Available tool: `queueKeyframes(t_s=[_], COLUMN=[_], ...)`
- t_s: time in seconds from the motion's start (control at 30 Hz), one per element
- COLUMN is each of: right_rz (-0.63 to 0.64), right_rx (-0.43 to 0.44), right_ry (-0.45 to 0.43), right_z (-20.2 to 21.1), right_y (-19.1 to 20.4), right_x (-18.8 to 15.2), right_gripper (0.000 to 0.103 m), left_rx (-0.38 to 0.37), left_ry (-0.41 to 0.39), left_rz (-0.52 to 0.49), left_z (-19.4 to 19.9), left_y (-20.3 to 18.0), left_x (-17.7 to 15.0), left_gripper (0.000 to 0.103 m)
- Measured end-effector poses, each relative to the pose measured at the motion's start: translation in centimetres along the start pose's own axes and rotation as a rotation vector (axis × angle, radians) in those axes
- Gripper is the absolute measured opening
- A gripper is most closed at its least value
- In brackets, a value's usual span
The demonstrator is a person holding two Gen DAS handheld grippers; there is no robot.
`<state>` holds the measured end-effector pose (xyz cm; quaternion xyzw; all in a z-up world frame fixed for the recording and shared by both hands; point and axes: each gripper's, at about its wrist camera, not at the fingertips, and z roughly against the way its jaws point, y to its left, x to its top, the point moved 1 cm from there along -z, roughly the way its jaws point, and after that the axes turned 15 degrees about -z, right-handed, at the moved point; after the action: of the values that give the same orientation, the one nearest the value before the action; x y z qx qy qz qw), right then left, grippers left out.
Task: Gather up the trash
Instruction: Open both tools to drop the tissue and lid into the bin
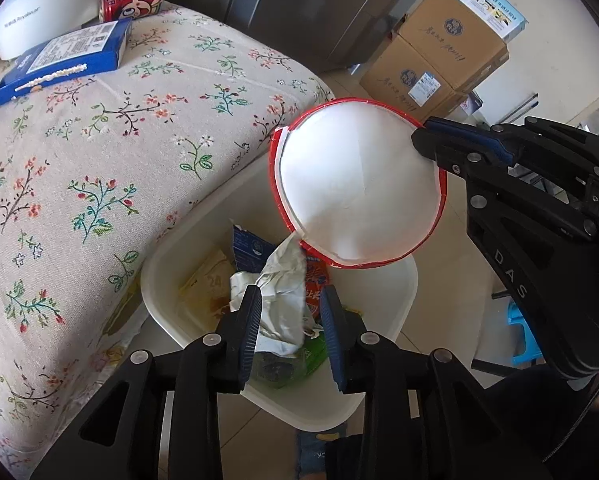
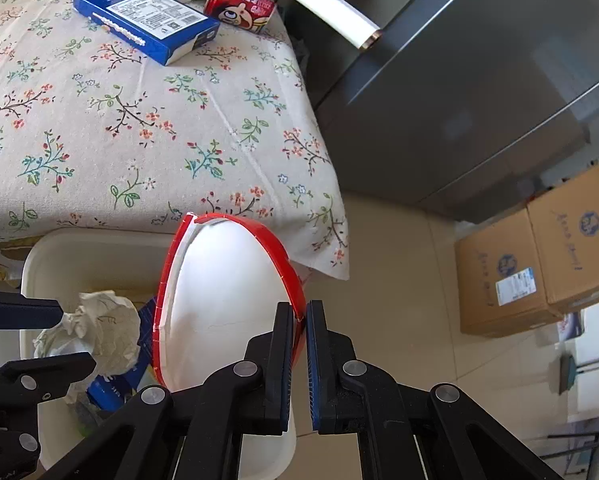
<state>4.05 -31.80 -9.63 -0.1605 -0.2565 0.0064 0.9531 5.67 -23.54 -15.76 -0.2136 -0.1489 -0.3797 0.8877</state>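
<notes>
My right gripper (image 2: pixel 299 316) is shut on the rim of a white paper bowl with a red rim (image 2: pixel 227 304) and holds it tilted over the white trash bin (image 2: pixel 99 248) beside the table. In the left wrist view the bowl (image 1: pixel 359 188) hangs above the bin (image 1: pixel 395 300), pinched by the right gripper (image 1: pixel 427 136). My left gripper (image 1: pixel 289 308) is open over the bin, with crumpled white paper (image 1: pixel 283 280) between its fingers; whether it touches them I cannot tell. The paper (image 2: pixel 99 332) shows in the bin by the left gripper (image 2: pixel 65 334).
A blue box (image 1: pixel 63 60) and a red can (image 1: pixel 133 2) lie on the floral tablecloth (image 1: pixel 119 140). The bin holds several wrappers (image 1: pixel 255 248). Cardboard boxes (image 1: pixel 439 52) stand on the floor by a dark fridge (image 2: pixel 479 100). A white appliance (image 1: pixel 39 12) sits on the table.
</notes>
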Motion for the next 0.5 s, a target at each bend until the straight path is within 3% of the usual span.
queueKeyframes(t_s=[0.13, 0.4, 0.5], right_rz=[0.000, -0.022, -0.039], right_rx=[-0.003, 0.022, 0.025], right_ry=[0.007, 0.011, 0.012], right_z=[-0.3, -0.3, -0.5], right_y=[0.1, -0.2, -0.4], right_x=[0.0, 0.2, 0.3], right_gripper=[0.005, 0.006, 0.011], left_rx=[0.009, 0.006, 0.004], left_ry=[-0.005, -0.039, -0.051], left_rz=[0.002, 0.053, 0.079], left_z=[0.2, 1.7, 2.3], left_y=[0.1, 1.2, 1.8], left_x=[0.1, 0.5, 0.6], left_gripper=[0.040, 0.040, 0.040])
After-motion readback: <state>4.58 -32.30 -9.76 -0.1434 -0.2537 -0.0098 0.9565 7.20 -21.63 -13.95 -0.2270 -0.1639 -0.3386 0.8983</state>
